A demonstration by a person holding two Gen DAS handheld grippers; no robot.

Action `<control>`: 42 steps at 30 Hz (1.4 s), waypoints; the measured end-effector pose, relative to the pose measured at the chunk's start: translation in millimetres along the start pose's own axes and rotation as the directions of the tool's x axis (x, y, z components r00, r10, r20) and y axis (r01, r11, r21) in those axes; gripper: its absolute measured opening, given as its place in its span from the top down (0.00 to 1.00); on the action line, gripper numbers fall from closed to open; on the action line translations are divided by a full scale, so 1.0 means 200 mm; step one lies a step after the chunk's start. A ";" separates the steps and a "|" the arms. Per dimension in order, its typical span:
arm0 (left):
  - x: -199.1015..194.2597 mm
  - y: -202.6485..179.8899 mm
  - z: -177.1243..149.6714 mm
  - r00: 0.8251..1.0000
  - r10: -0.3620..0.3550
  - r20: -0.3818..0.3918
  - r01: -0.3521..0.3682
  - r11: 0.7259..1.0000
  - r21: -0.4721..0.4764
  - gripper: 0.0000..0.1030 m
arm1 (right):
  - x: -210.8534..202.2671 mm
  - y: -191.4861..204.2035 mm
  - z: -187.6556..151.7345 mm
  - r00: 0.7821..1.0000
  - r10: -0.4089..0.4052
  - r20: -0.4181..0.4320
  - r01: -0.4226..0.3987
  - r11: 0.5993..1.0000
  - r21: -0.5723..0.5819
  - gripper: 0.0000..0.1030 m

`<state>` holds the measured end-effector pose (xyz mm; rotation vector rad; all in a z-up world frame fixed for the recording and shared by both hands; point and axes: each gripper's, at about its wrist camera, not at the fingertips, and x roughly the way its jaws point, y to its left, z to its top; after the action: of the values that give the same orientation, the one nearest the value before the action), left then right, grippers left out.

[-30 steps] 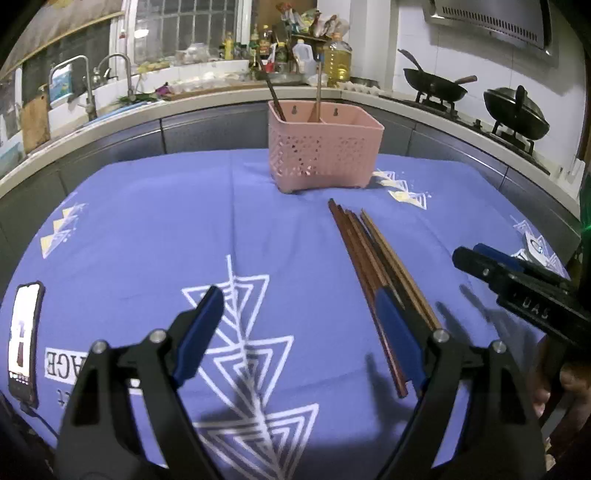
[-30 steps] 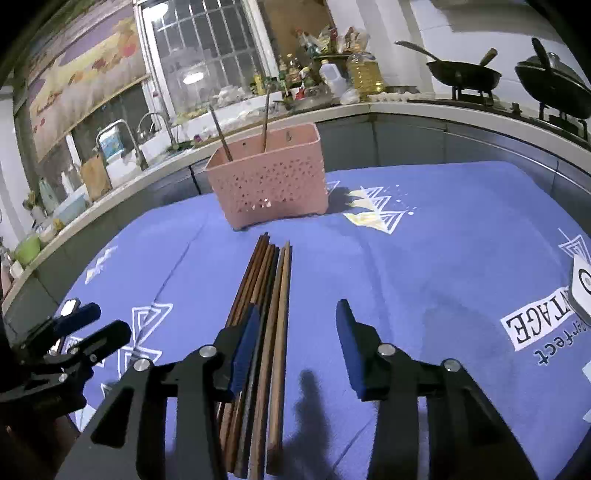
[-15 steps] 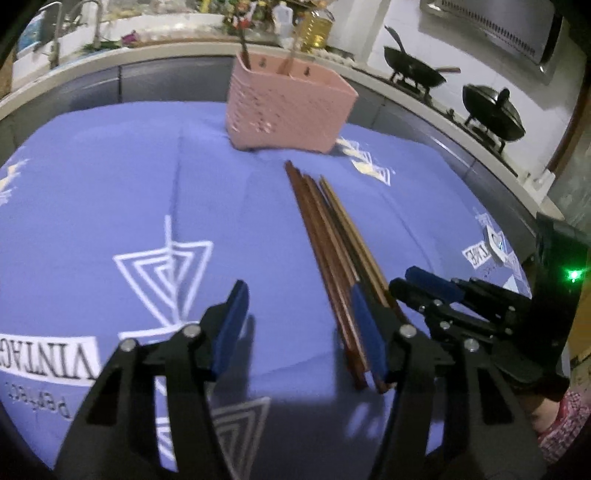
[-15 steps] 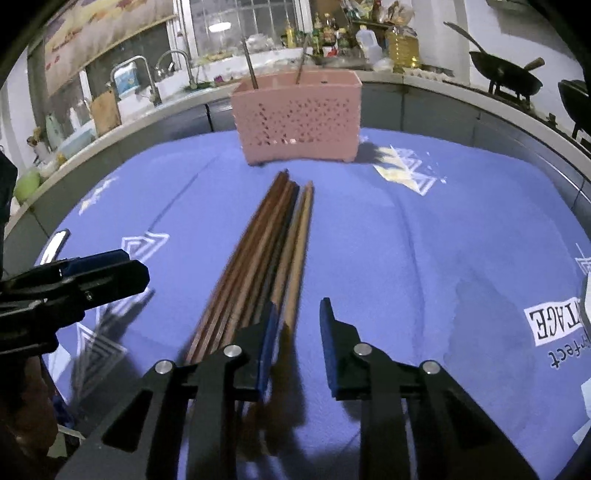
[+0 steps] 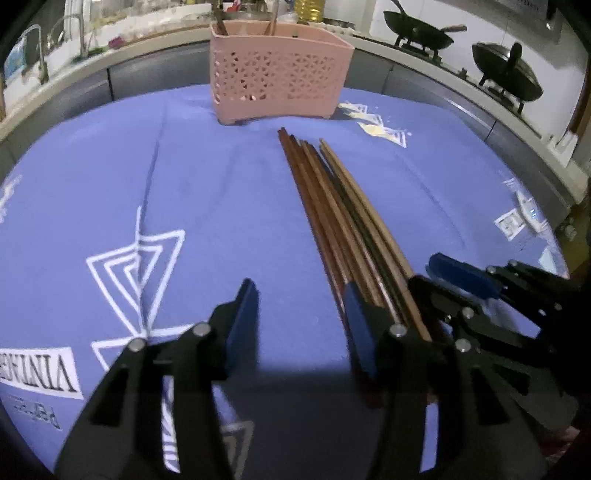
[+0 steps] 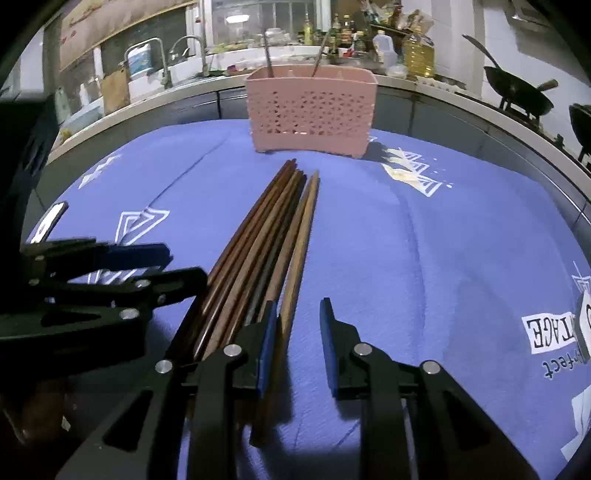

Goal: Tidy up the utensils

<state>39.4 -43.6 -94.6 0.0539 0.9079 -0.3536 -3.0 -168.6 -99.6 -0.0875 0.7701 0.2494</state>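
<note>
A bundle of several wooden chopsticks [image 5: 332,221] [image 6: 266,236] lies on the blue cloth, pointing at a pink perforated basket [image 5: 280,74] [image 6: 310,110] with two utensils standing in it. My left gripper [image 5: 301,314] [image 6: 173,266] hangs low at the bundle's near left side. Its jaws are closing over bare cloth, and its right finger lies across the leftmost sticks. My right gripper [image 6: 299,332] [image 5: 439,280] is open astride the palest, rightmost chopstick [image 6: 295,280]. That stick runs along the left pad, and the right pad stands apart from it.
A phone [image 6: 48,221] lies at the cloth's left edge. Behind the table runs a curved counter with sink taps [image 6: 184,48], bottles [image 6: 417,55] and two woks [image 5: 421,33] [image 5: 506,70]. White printed patterns mark the cloth [image 5: 133,266].
Both grippers have come down and closer to the near ends of the chopsticks. The left jaws have narrowed a lot. The right jaws have narrowed and now straddle the palest stick.
</note>
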 end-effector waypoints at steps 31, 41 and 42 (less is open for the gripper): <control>-0.07 0.20 -0.02 0.999 0.042 0.012 -0.041 0.998 -0.041 0.95 | -0.06 -0.20 -0.08 1.000 -0.009 -0.028 0.012 0.994 0.112 0.93; -0.04 0.11 -0.04 0.994 0.109 0.015 -0.109 0.993 0.035 0.68 | -0.04 -0.19 -0.04 0.999 0.001 -0.053 0.006 0.991 0.135 0.93; -0.03 0.09 -0.04 0.993 0.119 0.021 -0.120 0.992 0.051 0.68 | -0.03 -0.19 -0.03 0.999 0.005 -0.054 0.003 0.990 0.138 0.93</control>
<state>34.8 -22.8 -97.0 0.1521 0.8731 -0.2660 -2.0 -208.5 -100.4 0.0373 0.8398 0.1947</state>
